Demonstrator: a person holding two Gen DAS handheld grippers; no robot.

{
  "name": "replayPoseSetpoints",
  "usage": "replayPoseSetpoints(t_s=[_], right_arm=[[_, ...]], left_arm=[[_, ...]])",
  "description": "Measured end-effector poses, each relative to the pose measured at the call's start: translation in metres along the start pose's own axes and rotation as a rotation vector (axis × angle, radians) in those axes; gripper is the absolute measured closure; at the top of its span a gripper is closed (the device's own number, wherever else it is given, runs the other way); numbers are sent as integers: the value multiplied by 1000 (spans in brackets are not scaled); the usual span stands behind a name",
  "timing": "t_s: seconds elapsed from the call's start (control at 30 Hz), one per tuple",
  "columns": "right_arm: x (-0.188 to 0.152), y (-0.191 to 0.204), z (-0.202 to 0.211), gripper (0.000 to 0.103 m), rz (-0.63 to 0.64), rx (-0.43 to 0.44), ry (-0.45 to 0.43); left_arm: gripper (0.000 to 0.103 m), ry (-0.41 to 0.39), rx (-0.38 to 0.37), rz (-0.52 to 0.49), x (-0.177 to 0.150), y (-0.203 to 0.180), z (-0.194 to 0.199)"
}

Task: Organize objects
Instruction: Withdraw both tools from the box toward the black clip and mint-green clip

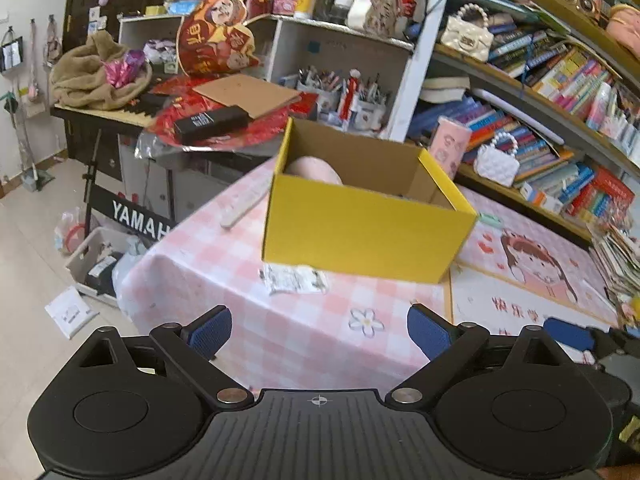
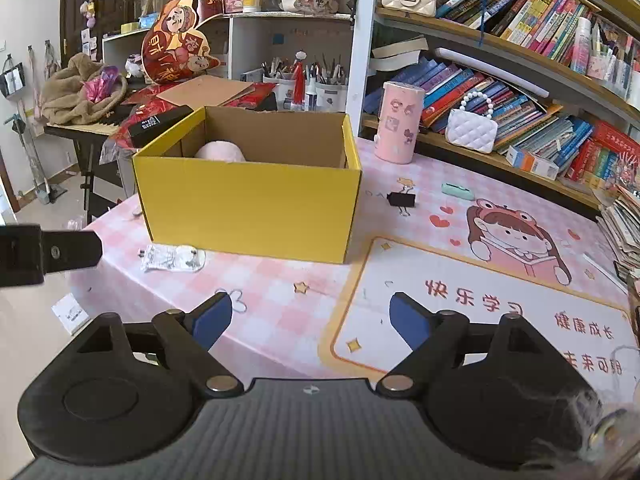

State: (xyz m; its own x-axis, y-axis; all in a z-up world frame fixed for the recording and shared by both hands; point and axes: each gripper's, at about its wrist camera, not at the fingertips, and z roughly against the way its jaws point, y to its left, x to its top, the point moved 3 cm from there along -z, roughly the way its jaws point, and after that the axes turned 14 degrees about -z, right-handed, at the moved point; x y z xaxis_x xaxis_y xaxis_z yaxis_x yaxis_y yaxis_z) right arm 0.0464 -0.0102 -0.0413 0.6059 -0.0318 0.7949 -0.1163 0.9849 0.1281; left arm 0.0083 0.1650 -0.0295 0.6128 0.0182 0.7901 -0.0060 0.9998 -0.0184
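A yellow cardboard box [image 1: 360, 228] [image 2: 248, 204] stands open on the pink checked tablecloth [image 1: 224, 256] [image 2: 280, 280]. A pale pink soft object [image 1: 316, 170] [image 2: 220, 150] lies inside it. A small clear packet [image 1: 294, 278] [image 2: 172, 258] lies on the cloth just in front of the box. A black binder clip [image 2: 401, 200] and a mint green case [image 2: 456, 191] lie right of the box. A pink cup [image 2: 398, 122] stands behind. My left gripper [image 1: 319, 334] is open and empty, in front of the box. My right gripper [image 2: 310, 318] is open and empty, above the mat.
A printed desk mat [image 2: 500, 300] covers the table's right part. Bookshelves [image 2: 520, 80] with two small handbags run along the right. A stack of papers [image 2: 624, 224] sits at the far right edge. A keyboard stand [image 1: 132, 216] and floor clutter lie left of the table.
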Motion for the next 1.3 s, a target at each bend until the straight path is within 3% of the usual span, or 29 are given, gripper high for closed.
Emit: replayPoseSetpoints(t_s=[0.53, 1.03, 1.3], right_arm=[[-25, -45, 22, 13, -53, -122, 26], [-22, -125, 28, 10, -168, -262, 22], [-9, -170, 14, 9, -201, -295, 45]], left_arm=[[7, 66, -136, -73, -16, -47, -8], [7, 99, -278, -202, 2, -134, -43], [7, 122, -306, -238, 14, -175, -65]])
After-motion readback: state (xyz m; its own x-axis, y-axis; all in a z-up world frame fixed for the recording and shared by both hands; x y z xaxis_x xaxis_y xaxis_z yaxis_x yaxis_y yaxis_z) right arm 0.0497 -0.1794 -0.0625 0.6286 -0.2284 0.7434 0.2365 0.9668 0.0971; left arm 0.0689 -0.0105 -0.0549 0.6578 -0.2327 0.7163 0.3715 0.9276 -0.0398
